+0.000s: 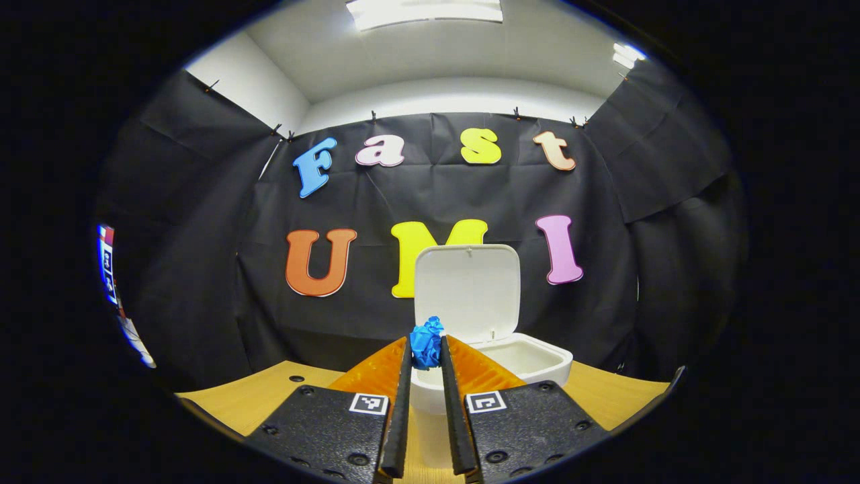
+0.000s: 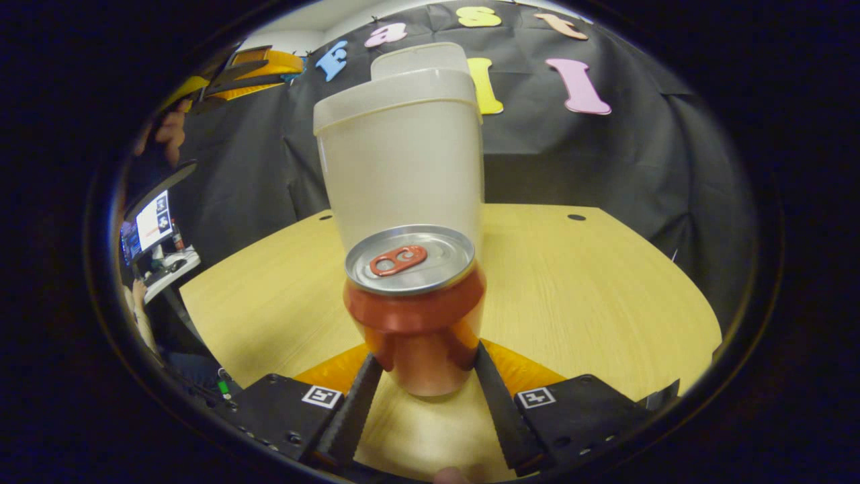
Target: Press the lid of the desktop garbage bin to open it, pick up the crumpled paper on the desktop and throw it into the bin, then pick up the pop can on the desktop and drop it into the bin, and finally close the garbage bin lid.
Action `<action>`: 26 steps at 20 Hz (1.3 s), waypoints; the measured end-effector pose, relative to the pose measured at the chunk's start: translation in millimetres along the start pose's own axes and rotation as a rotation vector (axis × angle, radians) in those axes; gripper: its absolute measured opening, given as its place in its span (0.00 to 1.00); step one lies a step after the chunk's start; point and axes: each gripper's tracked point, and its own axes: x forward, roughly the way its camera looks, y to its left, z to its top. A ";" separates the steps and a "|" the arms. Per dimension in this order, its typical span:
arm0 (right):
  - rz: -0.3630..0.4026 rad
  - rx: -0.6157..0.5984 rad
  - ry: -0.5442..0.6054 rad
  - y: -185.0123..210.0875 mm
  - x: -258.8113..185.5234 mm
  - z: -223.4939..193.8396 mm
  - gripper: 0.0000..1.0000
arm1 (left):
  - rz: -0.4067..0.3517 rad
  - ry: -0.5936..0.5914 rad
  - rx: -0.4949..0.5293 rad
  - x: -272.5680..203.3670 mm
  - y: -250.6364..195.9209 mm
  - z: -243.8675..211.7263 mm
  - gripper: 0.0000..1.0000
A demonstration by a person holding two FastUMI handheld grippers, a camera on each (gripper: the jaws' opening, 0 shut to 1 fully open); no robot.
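Bin (image 1: 500, 366) lid (image 1: 467, 292) open at 12 o'clock. Left gripper (image 1: 426, 353) clamped on crumpled paper (image 1: 426, 343), undropped. Right gripper (image 2: 424, 366) clamped on pop can (image 2: 413, 306). Closing pending.

Item count, both gripper views.
One white bin (image 1: 500, 359) with one lid (image 1: 467, 290), raised; one blue paper ball (image 1: 426, 341); one red can (image 2: 415, 310); one wooden worktop (image 2: 591, 289). Two grippers: the left (image 1: 426, 356) and the right (image 2: 426, 359). One monitor (image 2: 153, 220) off to the side.
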 end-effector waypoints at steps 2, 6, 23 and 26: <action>0.006 0.035 -0.027 -5.2 -2.6 8.2 0.81 | 0.009 0.002 -0.016 15.7 3.1 2.2 0.29; -0.017 0.051 -0.050 -21.5 -0.5 15.1 0.79 | 0.008 0.034 -0.017 46.5 -0.3 -7.2 0.29; -0.034 0.077 -0.084 -34.1 -0.9 20.2 0.79 | -0.051 0.160 -0.026 72.2 -25.4 -37.1 1.00; -0.042 0.078 -0.087 -37.2 -3.2 22.8 0.80 | -0.041 0.137 -0.017 66.4 -19.4 -31.4 1.00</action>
